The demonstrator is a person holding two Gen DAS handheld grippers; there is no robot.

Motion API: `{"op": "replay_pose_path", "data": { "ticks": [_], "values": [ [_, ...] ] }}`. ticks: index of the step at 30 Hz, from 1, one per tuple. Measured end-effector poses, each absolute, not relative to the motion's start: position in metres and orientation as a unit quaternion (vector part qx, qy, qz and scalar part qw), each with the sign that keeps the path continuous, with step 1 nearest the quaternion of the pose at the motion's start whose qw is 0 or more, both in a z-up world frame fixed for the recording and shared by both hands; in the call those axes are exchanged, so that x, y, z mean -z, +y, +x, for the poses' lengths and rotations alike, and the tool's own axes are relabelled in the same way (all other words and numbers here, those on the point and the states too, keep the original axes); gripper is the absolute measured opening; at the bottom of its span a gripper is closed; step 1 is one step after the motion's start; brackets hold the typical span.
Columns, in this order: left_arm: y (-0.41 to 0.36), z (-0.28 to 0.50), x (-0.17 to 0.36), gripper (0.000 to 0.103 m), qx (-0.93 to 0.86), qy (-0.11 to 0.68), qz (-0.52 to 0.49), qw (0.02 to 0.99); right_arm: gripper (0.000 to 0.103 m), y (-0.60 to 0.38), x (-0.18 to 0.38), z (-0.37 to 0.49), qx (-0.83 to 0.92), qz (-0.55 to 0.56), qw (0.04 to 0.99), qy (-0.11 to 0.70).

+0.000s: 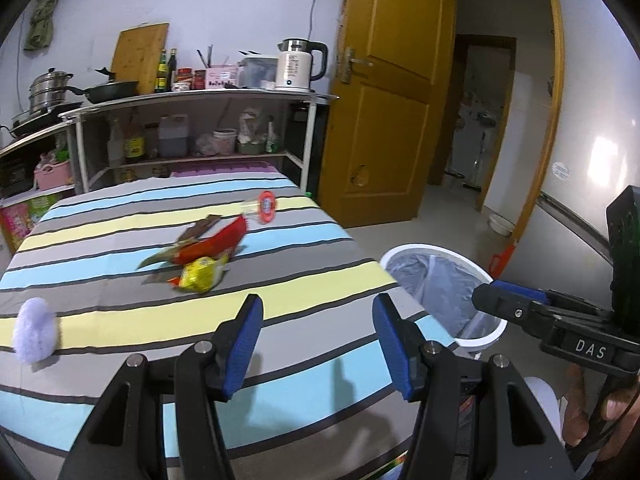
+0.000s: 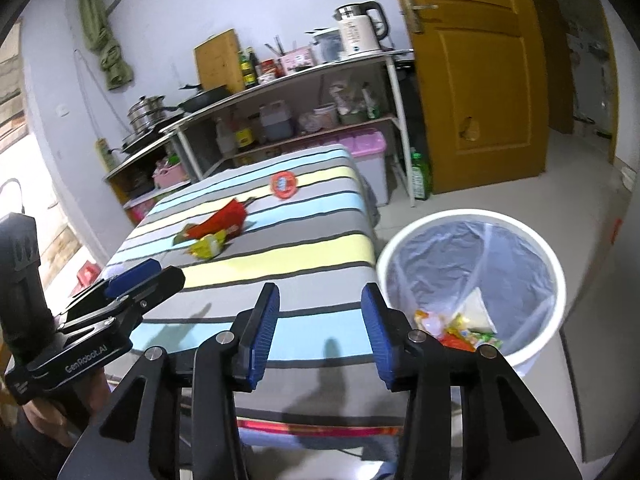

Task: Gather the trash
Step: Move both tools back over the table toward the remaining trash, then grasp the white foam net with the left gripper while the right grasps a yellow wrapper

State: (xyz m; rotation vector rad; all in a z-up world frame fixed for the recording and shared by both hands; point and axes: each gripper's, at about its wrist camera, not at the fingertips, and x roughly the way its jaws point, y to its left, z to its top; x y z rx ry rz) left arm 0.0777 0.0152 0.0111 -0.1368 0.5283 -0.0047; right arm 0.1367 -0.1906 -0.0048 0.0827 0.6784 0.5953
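Note:
On the striped tablecloth lie a red wrapper, a yellow wrapper, a brown wrapper and a round red lid. The red wrapper, yellow wrapper and lid also show in the right wrist view. My left gripper is open and empty over the table's near edge. My right gripper is open and empty, beside the white bin, which holds several wrappers. The bin stands right of the table.
A lilac fluffy ball lies at the table's left edge. A metal shelf rack with a kettle, pans and bottles stands behind the table. A wooden door stands open at the right. A green bottle is on the floor.

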Motion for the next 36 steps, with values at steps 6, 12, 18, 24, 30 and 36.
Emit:
{"op": "replay_pose_path", "data": {
  "ticks": [6,12,18,24,30,36],
  "values": [
    [0.038,0.063,-0.007,0.059,-0.023,0.260,-0.073,0.962,0.044,-0.164,0.007,0.135,-0.313,0.024,0.889,0.333],
    [0.070,0.051,0.000,0.059,-0.063,0.265,-0.085,0.959,0.044,-0.139,0.009,0.137,-0.336,0.009,0.880,0.336],
    [0.105,0.040,0.005,0.059,-0.111,0.260,-0.105,0.953,0.044,-0.114,0.009,0.141,-0.356,-0.004,0.872,0.337],
    [0.137,0.031,0.006,0.059,-0.150,0.249,-0.120,0.949,0.044,-0.088,0.008,0.147,-0.372,-0.014,0.865,0.336],
    [0.167,0.028,0.009,0.059,-0.189,0.241,-0.131,0.943,0.044,-0.066,0.009,0.152,-0.381,-0.024,0.864,0.328],
    [0.191,0.036,0.018,0.068,-0.215,0.255,-0.131,0.934,0.049,-0.044,0.015,0.163,-0.387,-0.028,0.858,0.337]
  ]
}}
